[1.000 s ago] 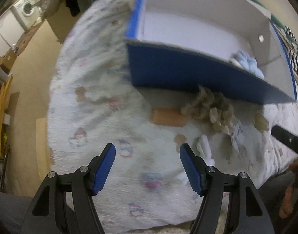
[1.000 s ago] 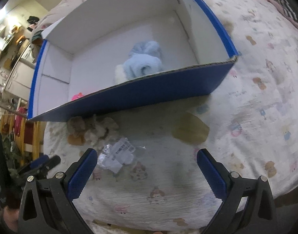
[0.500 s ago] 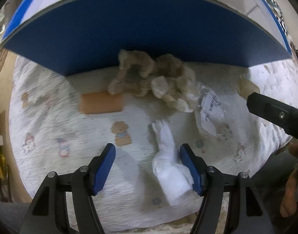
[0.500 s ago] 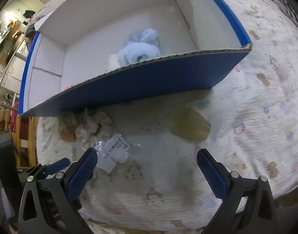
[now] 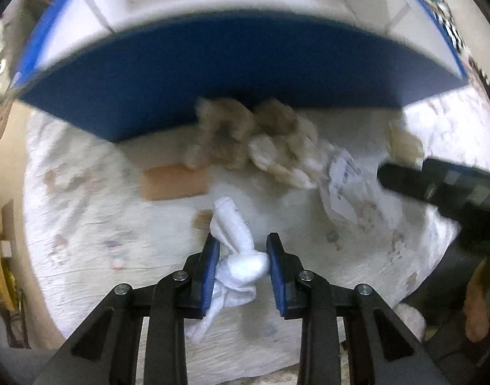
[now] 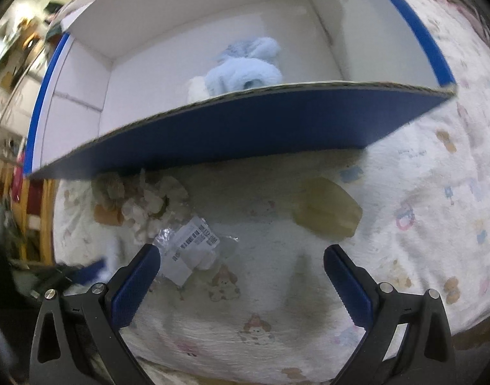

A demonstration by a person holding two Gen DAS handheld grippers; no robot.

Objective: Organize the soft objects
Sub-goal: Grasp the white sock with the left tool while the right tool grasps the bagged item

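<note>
My left gripper (image 5: 243, 250) is shut on a white sock (image 5: 241, 261) that lies on the patterned bed sheet (image 5: 84, 224). A beige plush toy (image 5: 254, 138) lies just beyond, against the blue front wall of the open box (image 5: 212, 73). In the right wrist view my right gripper (image 6: 241, 268) is open and empty above the sheet, with a clear bag with a barcode label (image 6: 193, 247) near its left finger. The box (image 6: 245, 125) holds a light blue plush (image 6: 245, 70). The beige plush (image 6: 139, 195) shows at left.
An orange rectangular piece (image 5: 174, 183) lies left of the plush. A yellowish pale pad (image 6: 328, 215) lies on the sheet right of centre. The bed edge drops off at the left toward furniture (image 6: 20, 192). The right gripper's body (image 5: 443, 186) shows in the left wrist view.
My left gripper moved forward to the white sock and closed on it. The right gripper drew a little closer to the box and stayed open.
</note>
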